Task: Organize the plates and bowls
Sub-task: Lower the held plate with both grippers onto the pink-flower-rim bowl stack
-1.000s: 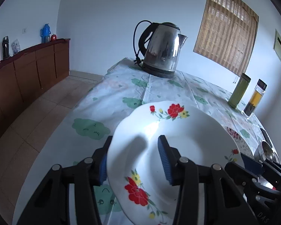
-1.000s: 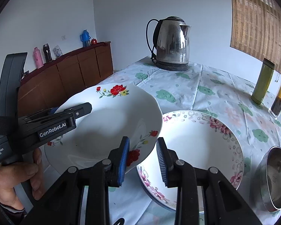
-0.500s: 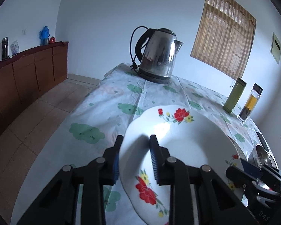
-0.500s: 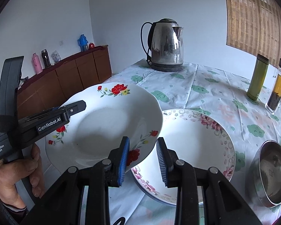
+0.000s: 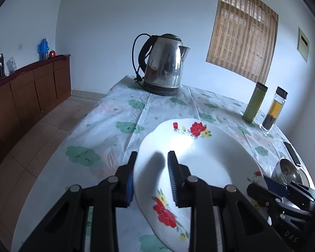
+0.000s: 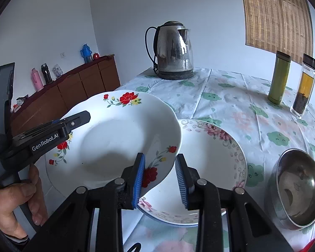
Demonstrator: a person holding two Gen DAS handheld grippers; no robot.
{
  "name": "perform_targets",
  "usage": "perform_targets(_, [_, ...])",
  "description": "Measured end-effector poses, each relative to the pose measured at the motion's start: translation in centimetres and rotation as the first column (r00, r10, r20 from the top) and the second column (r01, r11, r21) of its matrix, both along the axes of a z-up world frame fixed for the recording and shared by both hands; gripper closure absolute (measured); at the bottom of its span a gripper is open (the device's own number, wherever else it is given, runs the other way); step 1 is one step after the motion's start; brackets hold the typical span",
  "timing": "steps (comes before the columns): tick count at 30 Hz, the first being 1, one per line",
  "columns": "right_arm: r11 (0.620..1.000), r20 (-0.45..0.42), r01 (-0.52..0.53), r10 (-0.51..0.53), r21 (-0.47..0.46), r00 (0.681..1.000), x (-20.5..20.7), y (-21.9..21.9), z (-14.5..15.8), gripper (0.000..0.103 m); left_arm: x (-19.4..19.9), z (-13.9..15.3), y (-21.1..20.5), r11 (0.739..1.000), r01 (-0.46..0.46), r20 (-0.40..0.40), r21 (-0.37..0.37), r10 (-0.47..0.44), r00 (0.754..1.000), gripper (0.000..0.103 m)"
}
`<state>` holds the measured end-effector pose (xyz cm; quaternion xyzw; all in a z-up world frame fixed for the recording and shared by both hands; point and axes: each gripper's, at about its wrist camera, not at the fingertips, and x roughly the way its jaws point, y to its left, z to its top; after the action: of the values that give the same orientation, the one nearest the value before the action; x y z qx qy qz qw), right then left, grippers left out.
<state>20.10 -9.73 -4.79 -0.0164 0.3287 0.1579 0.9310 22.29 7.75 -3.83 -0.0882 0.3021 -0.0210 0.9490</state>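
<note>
Above the flowered tablecloth (image 6: pixel 231 96), the left gripper (image 5: pixel 151 176) is pinching the red-flowered plate (image 6: pixel 119 138) at its nine-o'clock rim, overlapping the pink-rimmed plate (image 6: pixel 216 157), while the right gripper's (image 6: pixel 160 178) spread jaws are straddling its five-o'clock edge.

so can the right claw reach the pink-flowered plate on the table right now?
Probably not directly: the lifted red-flowered white plate, held by the left claw, overlaps the pink-flowered plate right before the open right claw.

Kettle (image 6: pixel 172 51) blocks the table's far end; you've got bare cloth (image 6: pixel 231 96) in front of it. Two bottles (image 6: pixel 280 77) and steel bowl (image 6: pixel 298 187) crowd its right.
</note>
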Motion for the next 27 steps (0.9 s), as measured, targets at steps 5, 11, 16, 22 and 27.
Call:
perform_targets(5, [1.0,0.001,0.024,-0.024,0.01,1.0,0.0,-1.1,0.1,0.071,0.4,0.2,-1.3,1.0,0.01,-0.008,0.005,-0.01,1.0,0.078])
perform_targets(11, [0.999,0.005,0.05,-0.05,0.022,0.999,0.1,-2.7,0.3,0.072,0.9,0.8,-2.9,1.0,0.026,-0.007,0.015,-0.026,1.0,0.078])
perform_targets(16, [0.997,0.012,0.071,-0.071,0.031,0.997,0.1,-3.9,0.5,0.072,1.1,0.9,-4.2,0.999,0.039,-0.009,0.022,-0.038,0.999,0.078])
perform_targets(22, [0.996,0.021,0.087,-0.088,0.034,0.996,0.0,-5.0,0.6,0.072,1.2,0.9,-5.2,0.999,0.043,0.0,0.018,-0.043,0.999,0.078])
perform_targets(27, [0.994,0.025,0.098,-0.099,0.037,0.995,-0.1,-5.6,0.7,0.072,1.3,1.1,-5.9,0.999,0.047,0.008,0.014,-0.047,0.999,0.078])
